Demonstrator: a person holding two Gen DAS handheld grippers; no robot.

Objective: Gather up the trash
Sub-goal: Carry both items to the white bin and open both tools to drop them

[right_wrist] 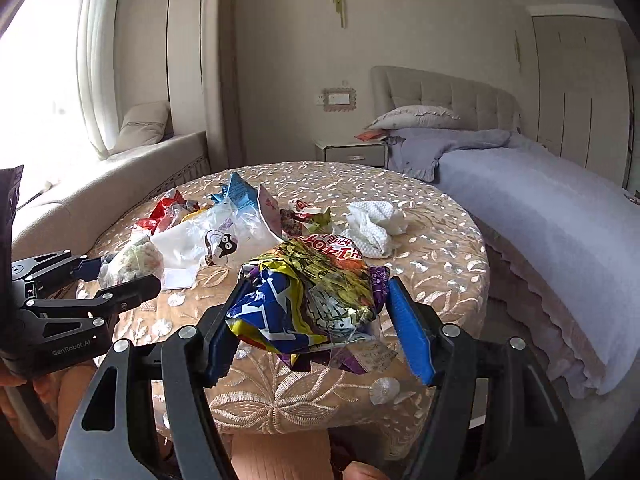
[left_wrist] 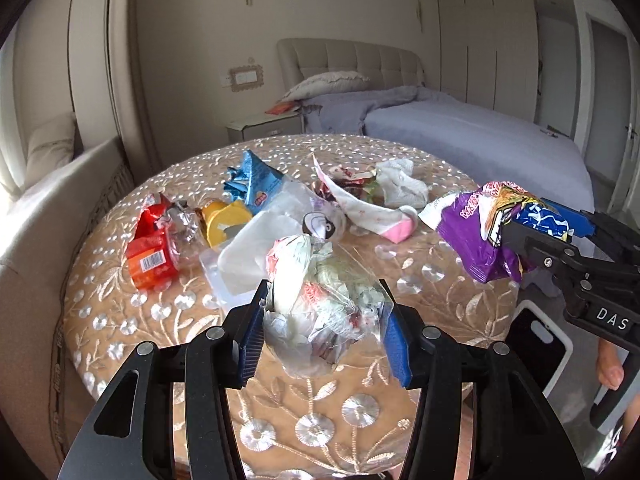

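1. Nearest the lens, the left gripper (left_wrist: 324, 332) had its blue pads closed against a clear plastic bag (left_wrist: 320, 300) stuffed with crumpled paper; the bundle stood roughly upright between the pads, its long axis running up and away from the camera, held above the near part of the table.
2. The right gripper (right_wrist: 316, 316) was clamped on a crumpled purple snack bag (right_wrist: 312, 296), blue and yellow on the near folds. Its long axis lay crosswise, pad to pad, and it hung over the table's near right edge. Large red characters showed on its top face, upside down and not legible to me.
3. Both loads were clear of the cloth, and the two grippers stood well apart, one at each side of the table's front.
4. Behind them, litter sat in a band across the round table (right_wrist: 460, 240): a red wrapper (left_wrist: 154, 248) with a barcode label at the left, a yellow lid (left_wrist: 224, 224) beside it, a blue foil packet (left_wrist: 256, 180) pointing upward, a white bag (right_wrist: 200, 240) printed with a cartoon face, a long white paper strip with a pink end (left_wrist: 372, 212), and a balled white tissue (right_wrist: 372, 228) at the right.
5. The front of the embroidered cloth lay bare, as did its far rim.
6. The right gripper's body read "DAS"; the left one's read "GenRobot.AI".
7. A bed (right_wrist: 540, 208) ran close along the table's right side, and a cushioned window seat (right_wrist: 120, 176) along the left.
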